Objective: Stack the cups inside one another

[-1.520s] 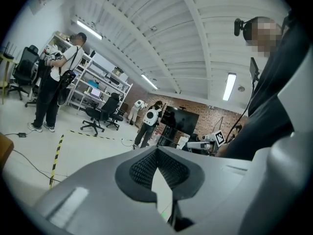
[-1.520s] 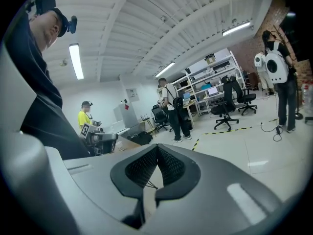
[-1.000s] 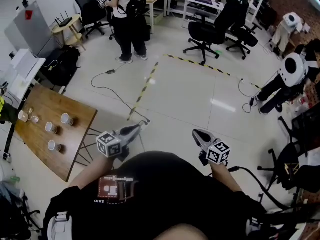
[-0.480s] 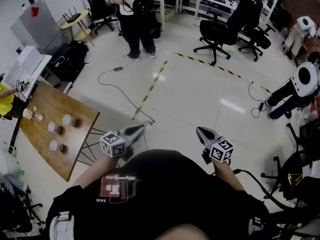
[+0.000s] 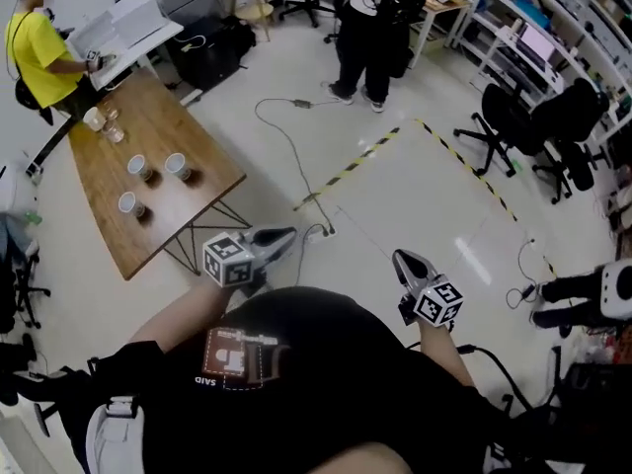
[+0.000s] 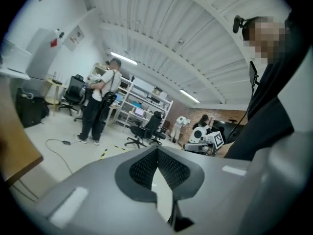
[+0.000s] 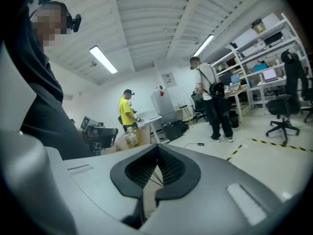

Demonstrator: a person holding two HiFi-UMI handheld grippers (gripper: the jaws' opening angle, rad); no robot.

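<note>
Setup: the wooden table (image 5: 104,181) is the reference point. Three cups (image 5: 138,166) stand upright on its top, each apart from the others, none nested. Two sit side by side toward the table's middle and the third (image 5: 128,203) is nearer the wearer's end. A few more small vessels (image 5: 96,118) cluster at the far end of the table, too small to identify. A person in a yellow shirt (image 5: 44,52) stands at that end.

Grippers: the left gripper (image 5: 281,235) is off the table's near corner, over bare floor and close to the wearer's body. Its tongs are pressed together with nothing between the pads, as the left gripper view confirms (image 6: 157,151). The right gripper (image 5: 403,262) is farther from the table, well apart from it on the wearer's other side. Its tongs are likewise closed on nothing (image 7: 157,153).

Reading: both tools are carried level and tucked in, which suits walking rather than reaching. Neither points at a cup. The closed, empty jaws fit a carrying posture, since no cup is within reach.

Task status: judged not begun. The next move would probably be to approach the table's near edge and spread one set of tongs over a cup rim.

Hazard: a cable (image 5: 286,126) trails across the floor beyond the table's right corner.
</note>
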